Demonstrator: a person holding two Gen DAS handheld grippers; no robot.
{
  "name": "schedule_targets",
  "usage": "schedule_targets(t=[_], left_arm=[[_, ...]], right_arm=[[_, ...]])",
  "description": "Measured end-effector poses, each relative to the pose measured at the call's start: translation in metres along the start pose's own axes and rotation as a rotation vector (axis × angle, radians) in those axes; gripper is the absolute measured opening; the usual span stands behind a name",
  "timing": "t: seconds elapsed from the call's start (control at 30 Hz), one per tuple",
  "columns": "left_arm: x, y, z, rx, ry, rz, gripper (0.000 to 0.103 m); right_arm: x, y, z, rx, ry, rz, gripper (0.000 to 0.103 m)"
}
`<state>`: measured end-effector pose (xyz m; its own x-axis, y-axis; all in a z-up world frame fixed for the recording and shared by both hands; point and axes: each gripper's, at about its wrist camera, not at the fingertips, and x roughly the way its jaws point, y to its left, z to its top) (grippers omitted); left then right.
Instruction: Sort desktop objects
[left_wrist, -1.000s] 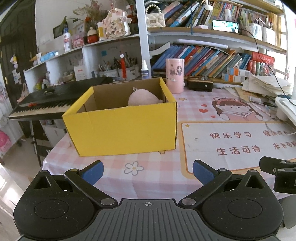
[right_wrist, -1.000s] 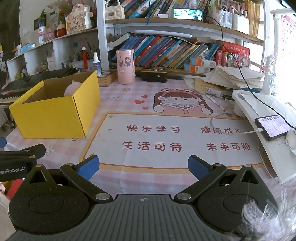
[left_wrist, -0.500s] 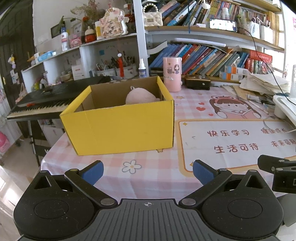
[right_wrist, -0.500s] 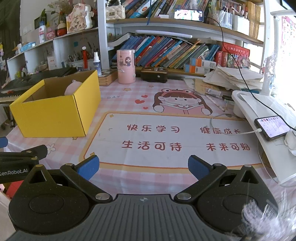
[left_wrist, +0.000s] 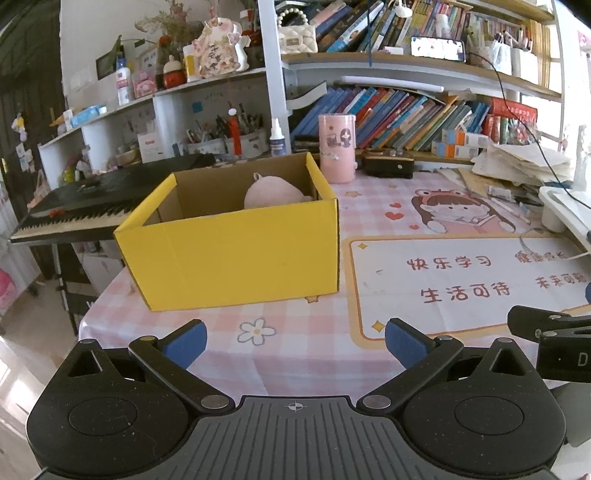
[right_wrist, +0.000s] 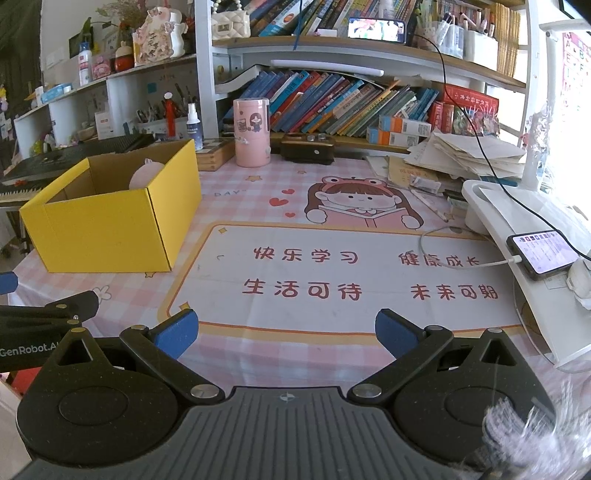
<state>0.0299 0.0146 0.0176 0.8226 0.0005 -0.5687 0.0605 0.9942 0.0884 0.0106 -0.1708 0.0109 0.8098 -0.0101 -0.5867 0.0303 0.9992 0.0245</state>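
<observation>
Desk with yellow box, both grippers empty

Surface (right_wrist: 236, 181) first: a pink checked cloth covers it, with a printed mat (right_wrist: 332, 273) bearing a cartoon girl and red characters over its middle and right. Bookshelves (right_wrist: 332, 99) packed with leaning books rise behind it at 12 o'clock, and a black keyboard (left_wrist: 92, 206) stands off the surface edge at 10 o'clock in the left wrist view.

Yellow cardboard box (left_wrist: 236, 254) sits open-topped on the cloth at about 11 o'clock from the left gripper and 10 o'clock from the right one. Inside it, against the far right corner, lies a pink plush toy (left_wrist: 273, 194), only its rounded top showing above the rim.

White stand (right_wrist: 517, 229) runs along the surface at 3 o'clock in the right wrist view, carrying a lit phone (right_wrist: 541, 253) plugged into a white cable. A heap of papers (right_wrist: 469, 155) lies at 1 o'clock. A pink cylindrical holder (right_wrist: 251, 133) stands upright just behind the box at 12 o'clock, with a small black case (right_wrist: 308, 147) just beside it.

Left gripper (left_wrist: 293, 341) hovers low over the near edge, its blue-padded fingers (left_wrist: 184, 341) spread wide and holding nothing. Right gripper (right_wrist: 284, 334) is alongside, over the mat's near border, fingers (right_wrist: 175, 332) likewise spread apart and empty
</observation>
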Motion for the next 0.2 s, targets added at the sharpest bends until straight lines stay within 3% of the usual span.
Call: schedule_targets(t=[0.2], left_arm=[[-0.0018,-0.0002,0.0010,-0.004,-0.016,-0.011,0.103]], right_arm=[[0.0002,-0.0002,-0.0001,0.001,0.001,-0.002,0.103]])
